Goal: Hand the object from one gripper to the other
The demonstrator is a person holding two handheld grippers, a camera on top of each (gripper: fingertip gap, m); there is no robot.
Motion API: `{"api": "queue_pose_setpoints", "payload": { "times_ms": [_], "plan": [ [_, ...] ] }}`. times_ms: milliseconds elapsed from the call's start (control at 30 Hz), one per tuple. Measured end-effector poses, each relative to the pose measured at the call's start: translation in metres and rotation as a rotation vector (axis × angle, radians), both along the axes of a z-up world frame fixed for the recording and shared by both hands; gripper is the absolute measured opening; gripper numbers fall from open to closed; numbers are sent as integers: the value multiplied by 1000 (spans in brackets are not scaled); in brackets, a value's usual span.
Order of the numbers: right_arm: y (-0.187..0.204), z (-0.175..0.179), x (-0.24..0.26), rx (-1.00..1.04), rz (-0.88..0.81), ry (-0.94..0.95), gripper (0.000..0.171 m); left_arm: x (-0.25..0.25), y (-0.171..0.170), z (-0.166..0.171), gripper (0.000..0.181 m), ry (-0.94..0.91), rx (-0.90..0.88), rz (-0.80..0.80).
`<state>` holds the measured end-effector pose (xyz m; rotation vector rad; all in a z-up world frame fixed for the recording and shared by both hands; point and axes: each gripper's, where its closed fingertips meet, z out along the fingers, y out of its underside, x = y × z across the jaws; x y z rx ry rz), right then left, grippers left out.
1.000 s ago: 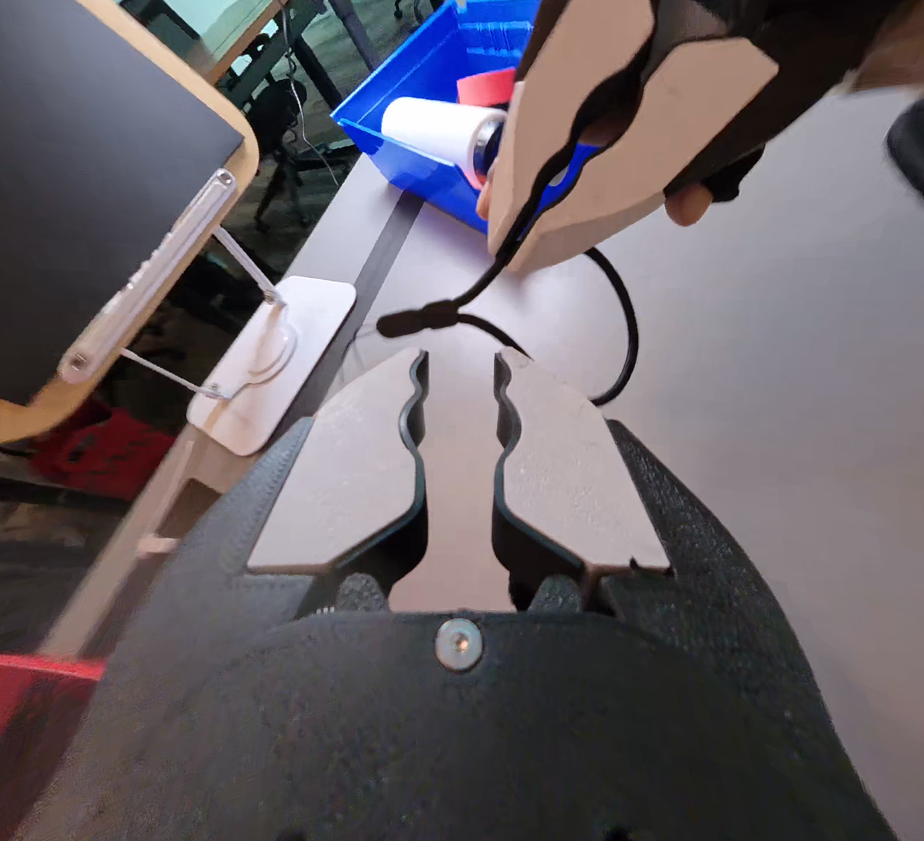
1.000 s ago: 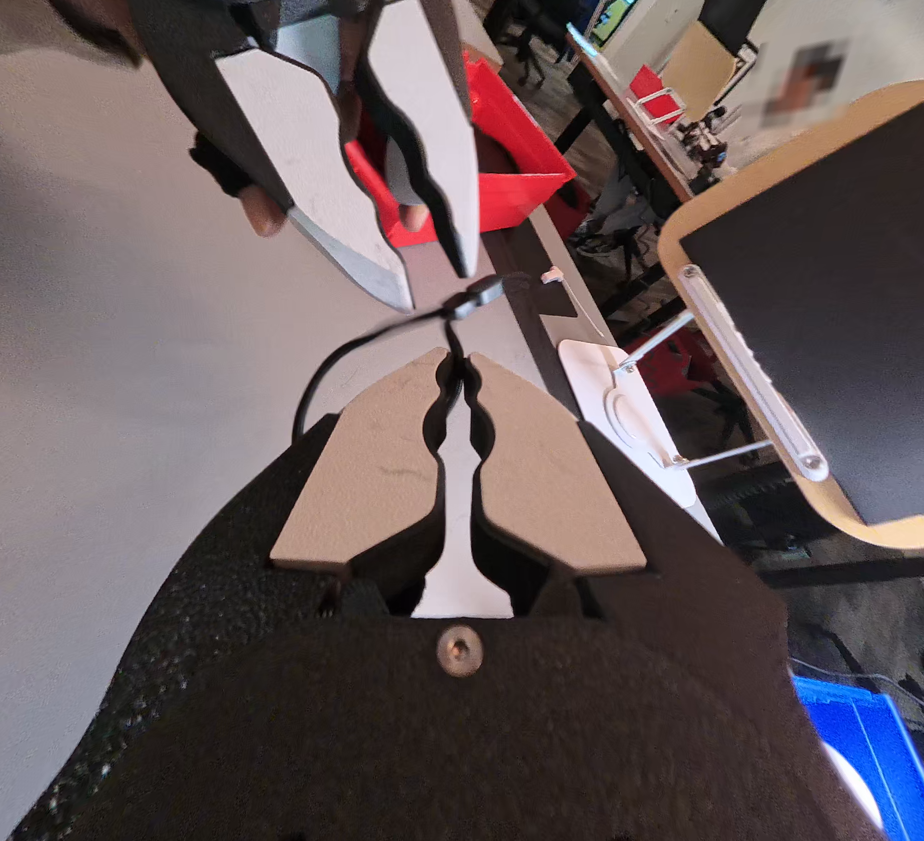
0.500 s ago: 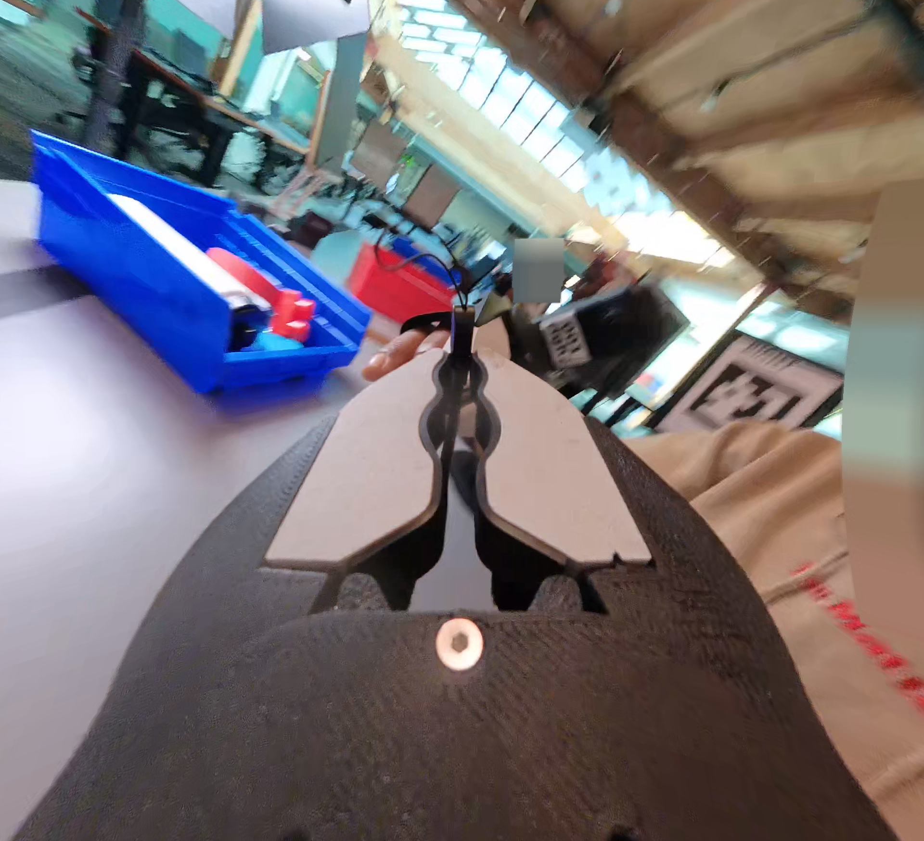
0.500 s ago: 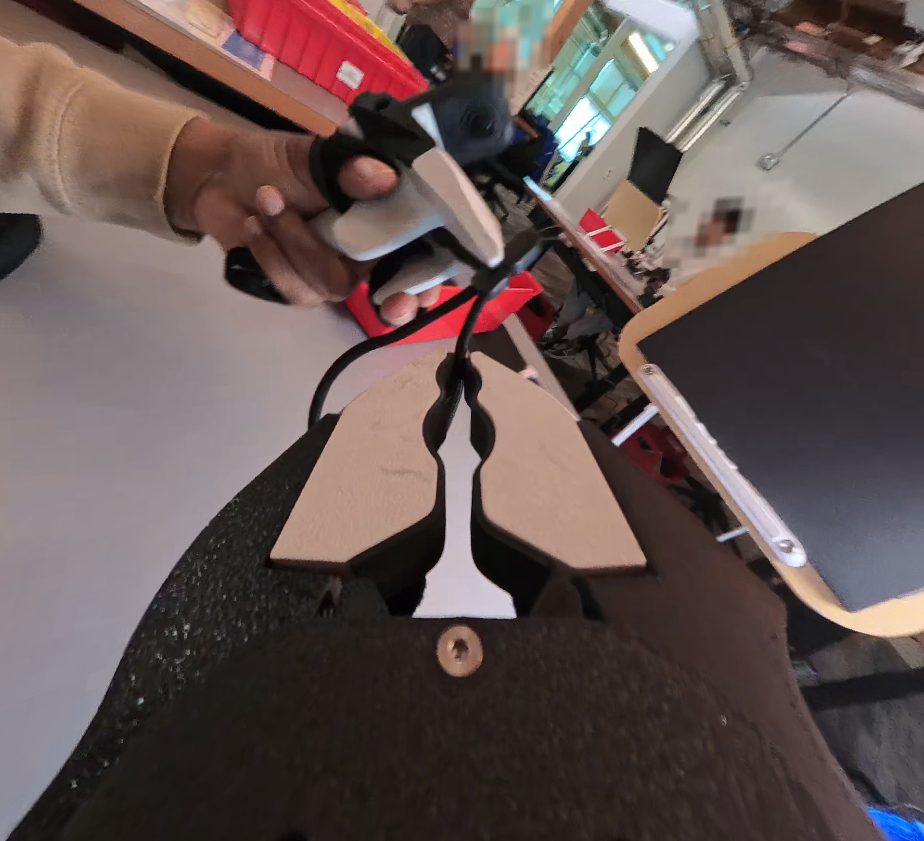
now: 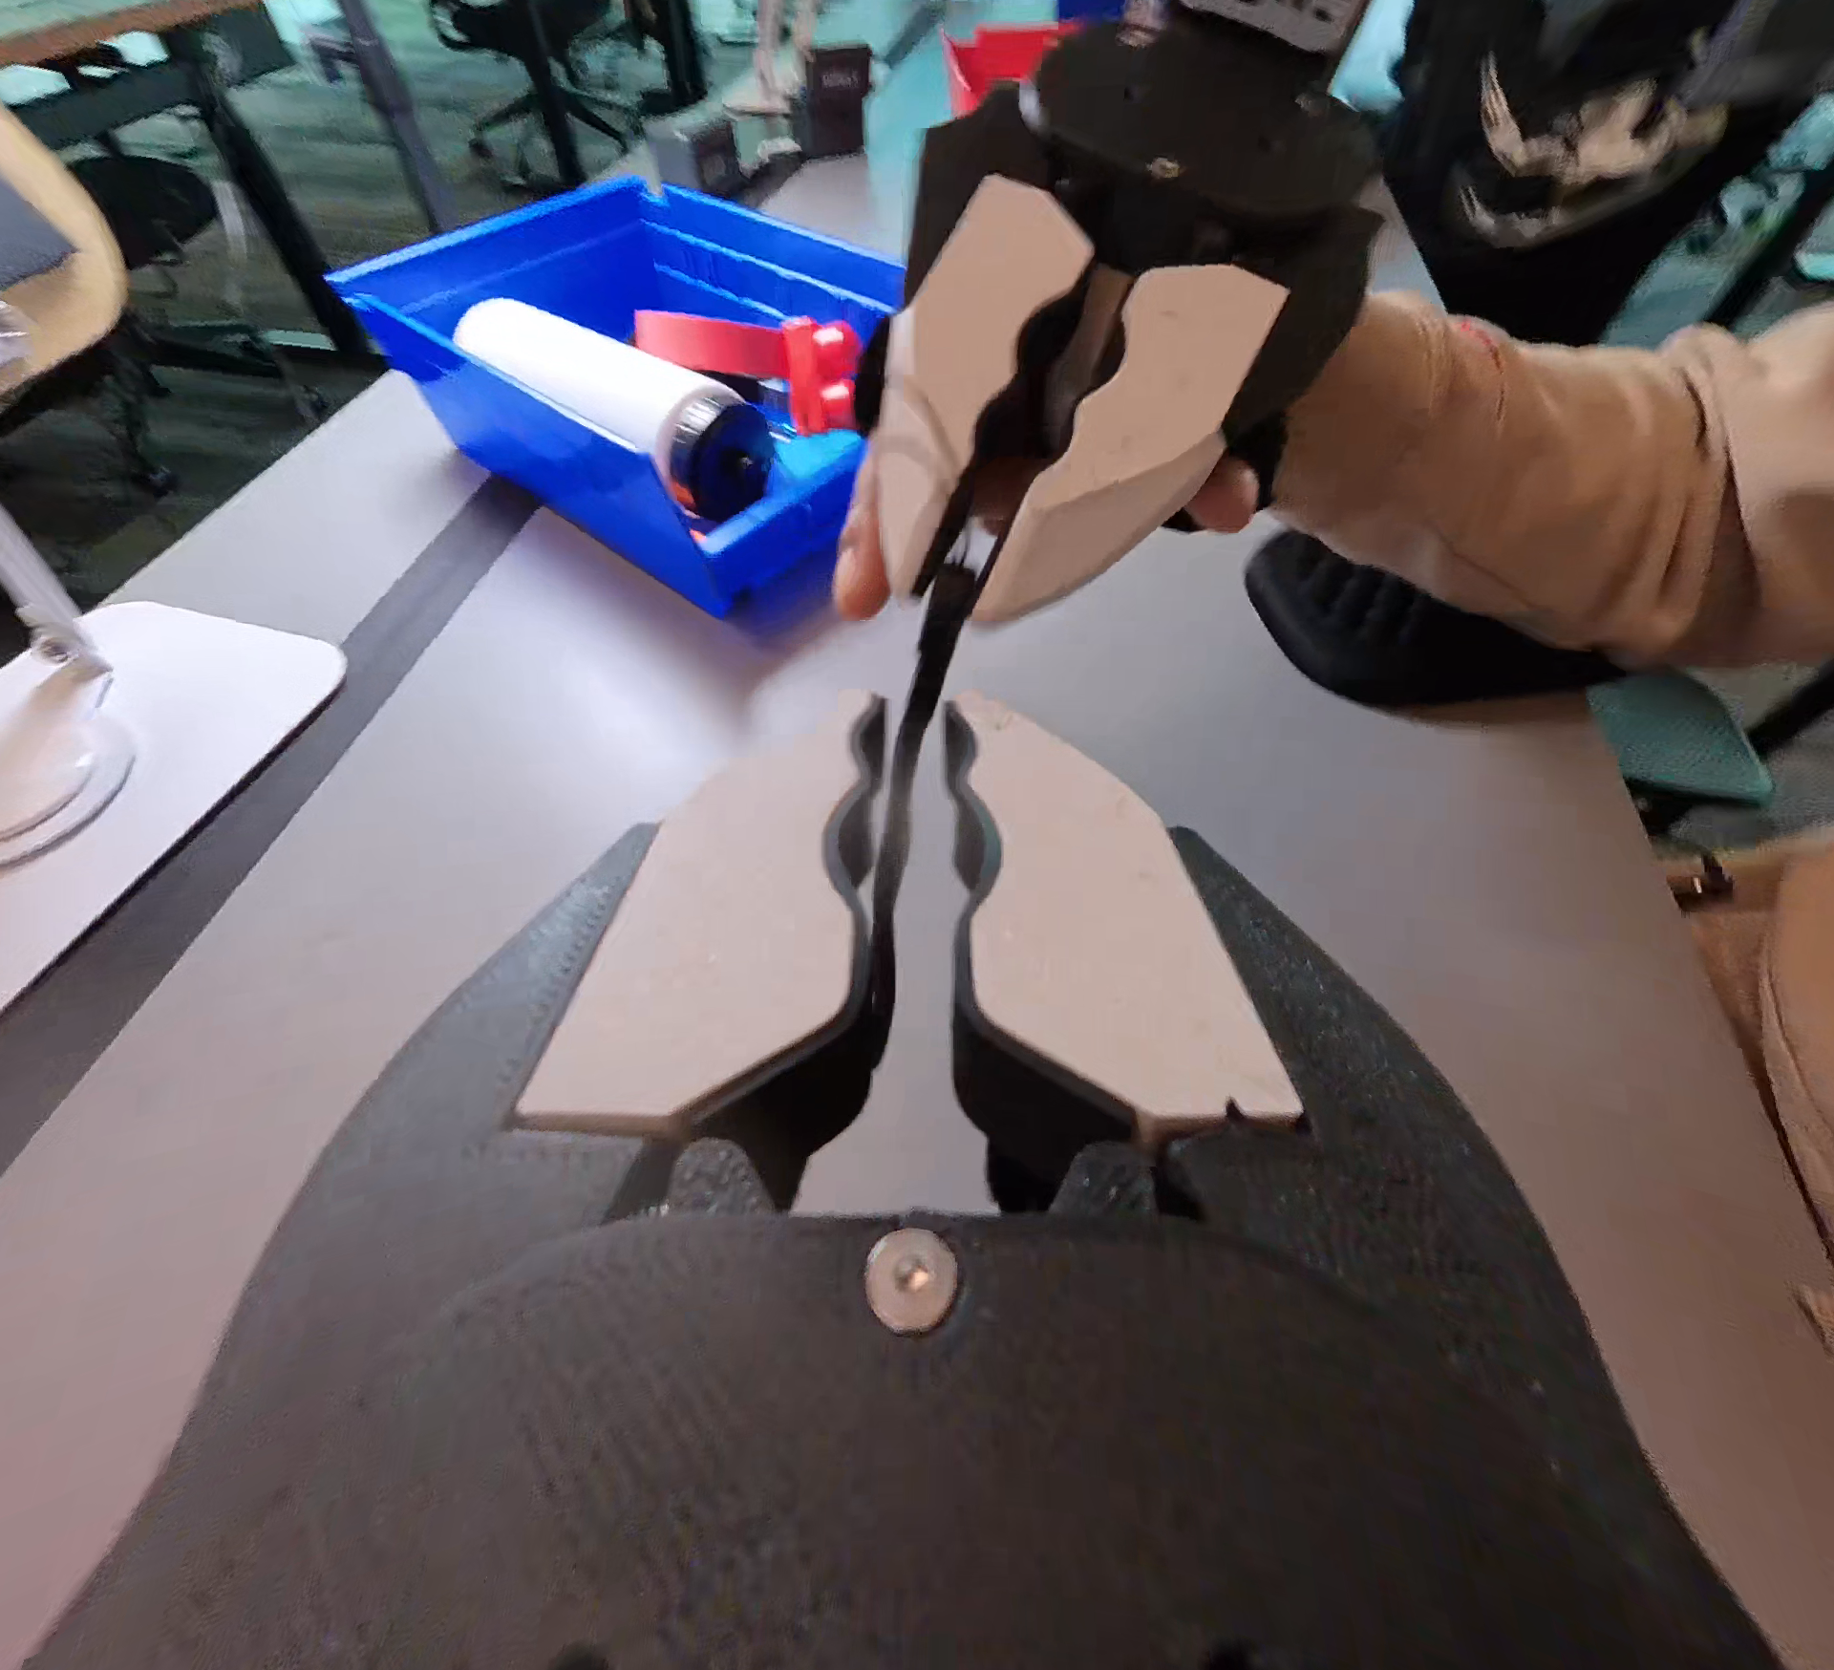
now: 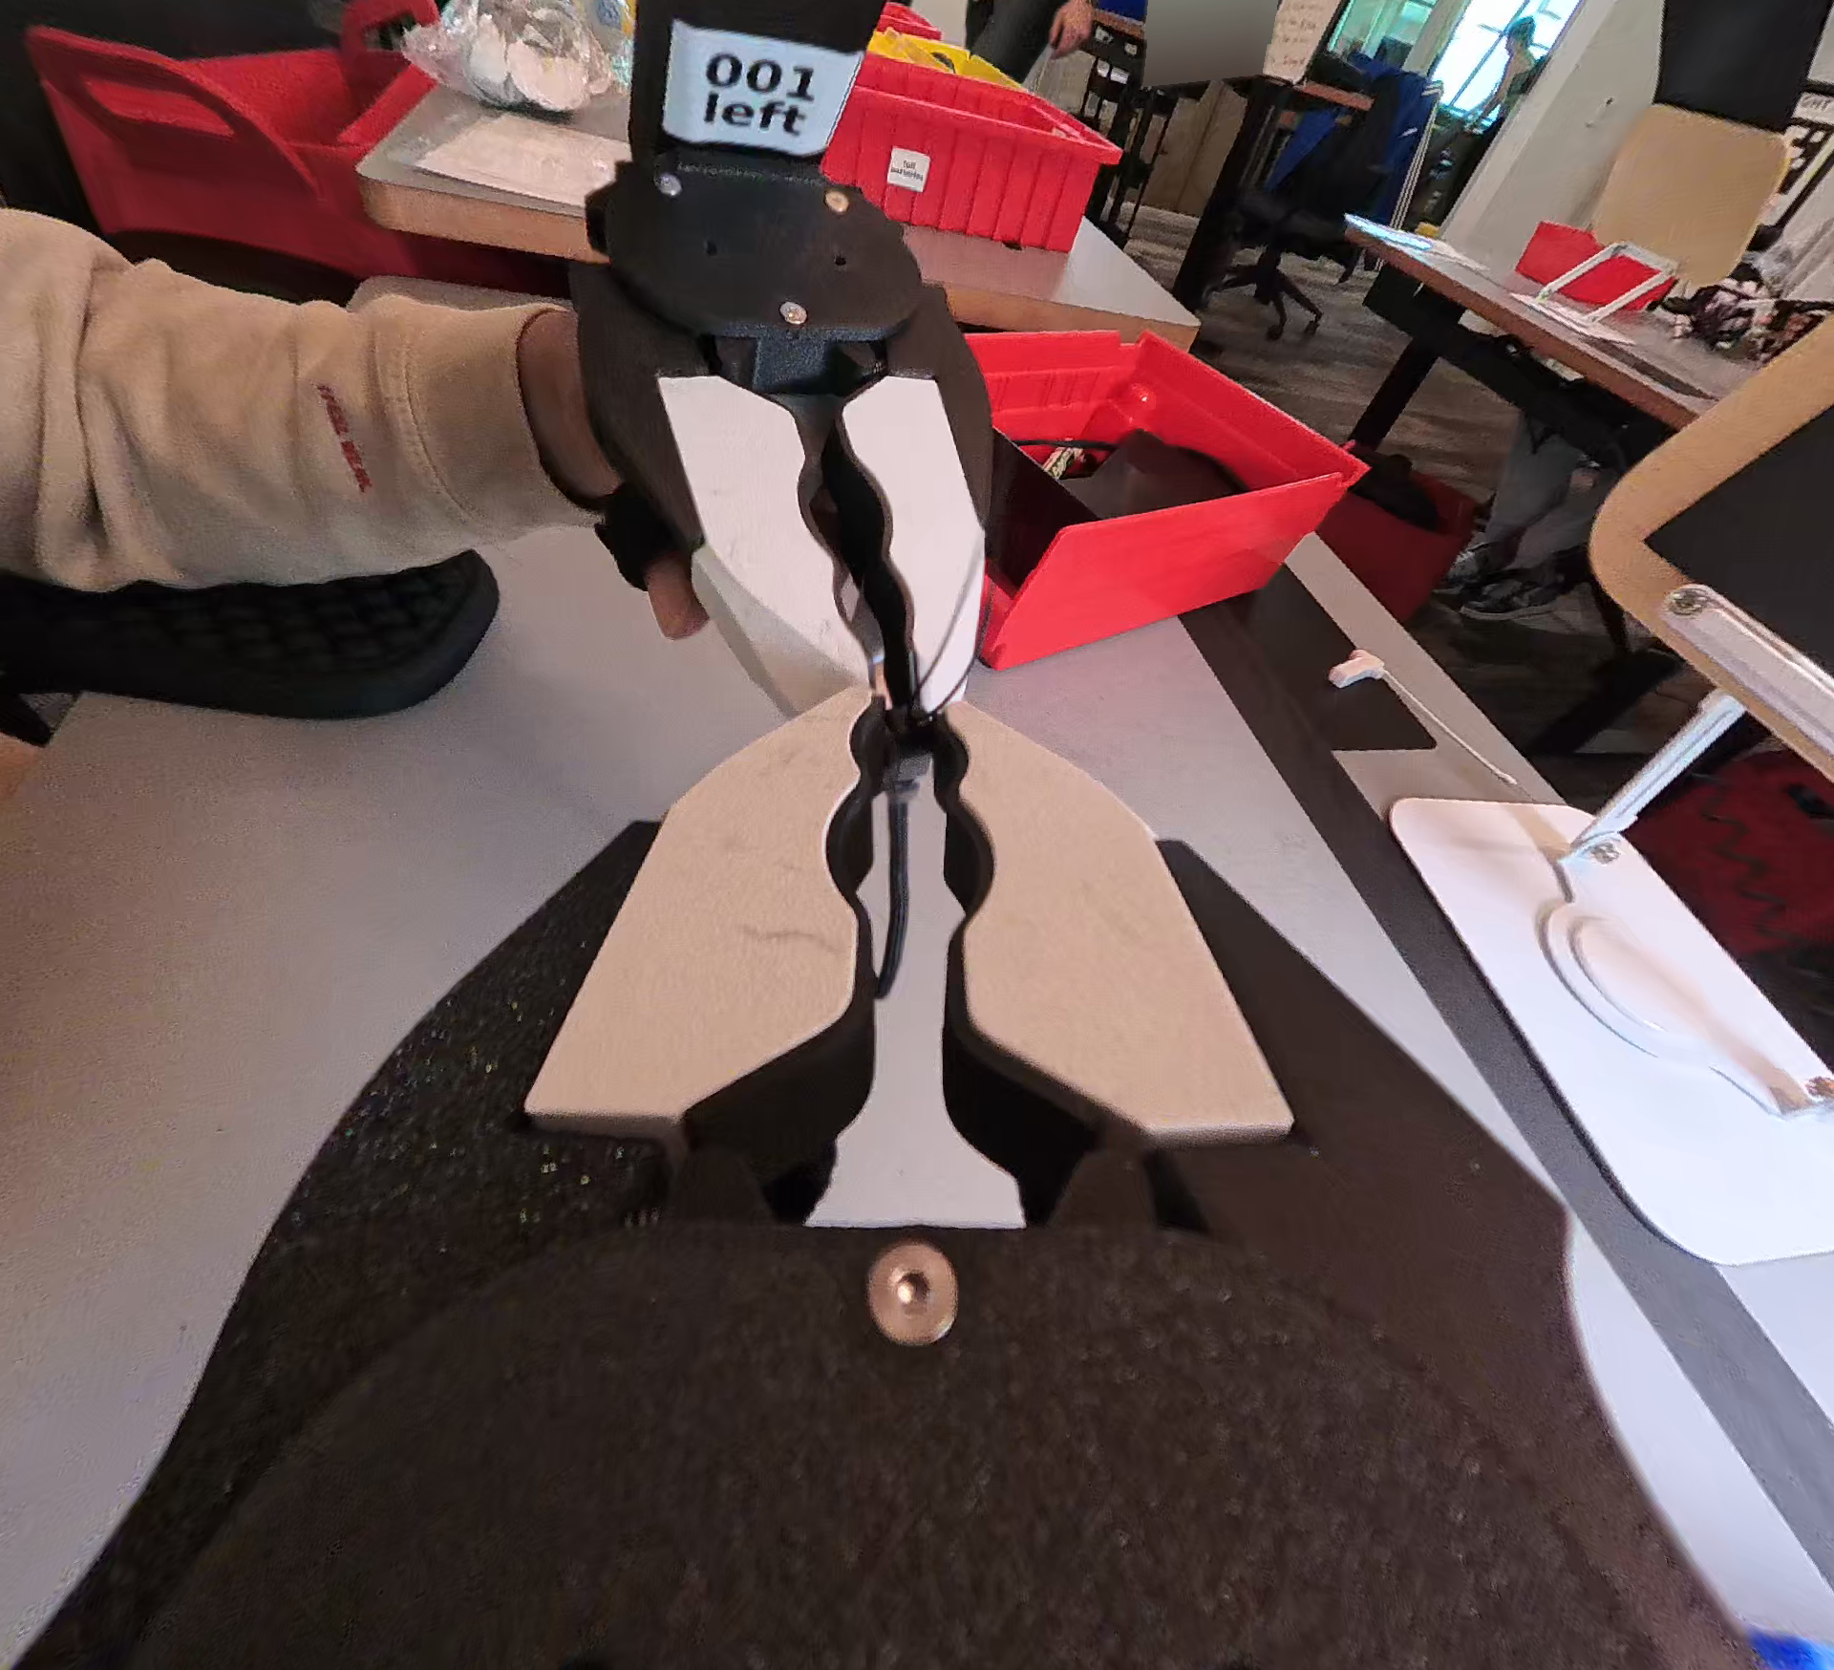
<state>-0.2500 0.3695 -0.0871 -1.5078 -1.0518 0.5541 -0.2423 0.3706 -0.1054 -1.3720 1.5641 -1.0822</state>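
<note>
A thin black cable (image 5: 933,630) hangs taut between my two grippers above the grey table (image 5: 1241,828). My right gripper (image 6: 908,719) is shut on the cable's plug end, and the cable (image 6: 898,888) trails back between its fingers. My left gripper (image 5: 908,709) faces it tip to tip. Its jaws stand a narrow gap apart with the cable running between them, not pinched. The right gripper (image 5: 948,600) shows in the left wrist view. The left gripper (image 6: 893,689) shows in the right wrist view.
A blue bin (image 5: 734,262) with a white roll (image 5: 595,372) and red parts stands behind the right gripper. A red bin (image 6: 1171,550) sits at the table edge. A white stand base (image 6: 1637,1027) and a black padded rest (image 6: 248,640) flank the grippers. Both grippers' tips are close together, under 4 cm apart.
The left gripper swung back down to face the table and the right gripper. Its jaws went from shut on the cable to slightly apart. The right gripper stays shut on the cable.
</note>
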Motion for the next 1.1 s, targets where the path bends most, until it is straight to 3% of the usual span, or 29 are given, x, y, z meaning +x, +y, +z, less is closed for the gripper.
{"api": "queue_pose_setpoints", "payload": {
  "times_ms": [33,100,267,367,433,500,600,667,767,900,1000,1067,1100],
  "plan": [
    [2,7,7,7,-15,17,8,-2,7,5,23,-26,-19,31],
    [11,29,38,42,-113,69,8,-9,25,16,30,-68,-23,104],
    [54,51,212,270,-814,-103,9,-35,68,40,33,-157,17,291],
    [59,26,299,276,-1111,-254,9,-42,80,42,32,-171,29,339],
    [61,-16,336,95,-1215,-333,10,-43,84,39,32,-165,37,356],
    [62,-45,344,-77,-1193,-325,44,-44,88,36,31,-152,49,369],
    [59,-30,336,-72,-1132,-181,52,-47,96,33,27,-146,86,401],
    [54,-5,331,-7,-1104,-67,51,-50,101,33,14,-152,110,417],
    [44,35,314,116,-1019,91,47,-58,111,38,0,-190,124,457],
    [37,69,275,206,-860,259,41,-95,138,58,0,-229,184,578],
    [41,72,244,202,-756,320,22,-148,173,83,0,-258,234,745],
    [47,62,221,172,-678,321,1,-188,206,90,0,-205,223,871],
    [52,55,210,152,-644,313,0,-207,225,89,0,-147,216,925]
  ]
}}
